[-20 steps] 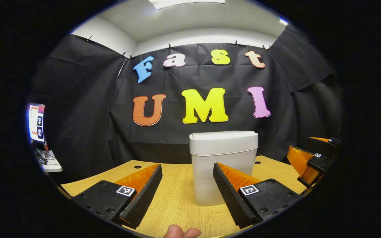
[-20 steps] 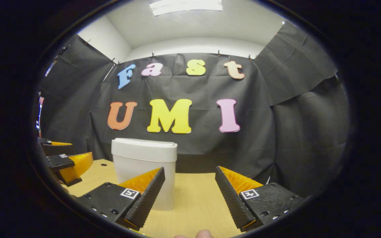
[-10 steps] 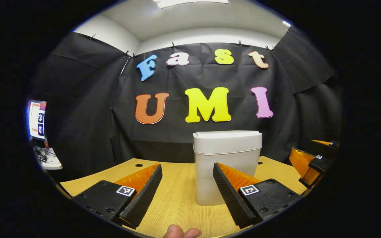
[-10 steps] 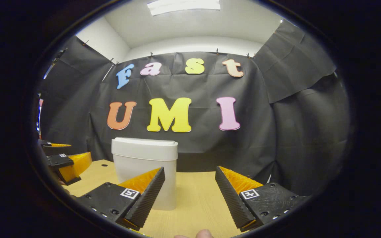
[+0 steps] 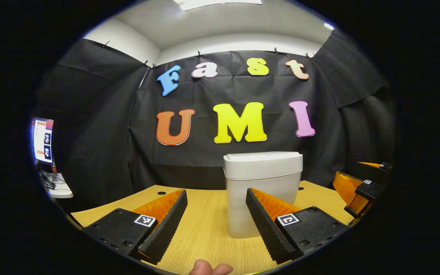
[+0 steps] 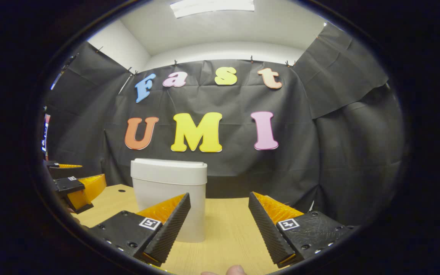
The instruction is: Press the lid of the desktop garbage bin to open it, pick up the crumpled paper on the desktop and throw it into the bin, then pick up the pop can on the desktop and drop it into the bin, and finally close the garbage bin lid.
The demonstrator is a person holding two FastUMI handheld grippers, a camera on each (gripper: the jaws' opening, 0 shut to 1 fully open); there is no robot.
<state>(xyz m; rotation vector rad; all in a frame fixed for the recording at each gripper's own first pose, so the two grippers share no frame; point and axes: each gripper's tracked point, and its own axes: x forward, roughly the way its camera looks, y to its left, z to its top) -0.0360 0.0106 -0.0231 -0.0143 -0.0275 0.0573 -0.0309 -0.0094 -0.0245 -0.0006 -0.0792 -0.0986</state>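
Wooden desk (image 5: 204,229) bears the lidded bin (image 5: 262,191); monitor (image 5: 42,140) far left.

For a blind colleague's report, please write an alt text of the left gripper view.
A pale garbage bin with its lid closed stands on a wooden table, straight ahead of the open left gripper. The right gripper, also open, is at the right edge, and a screen glows far left.
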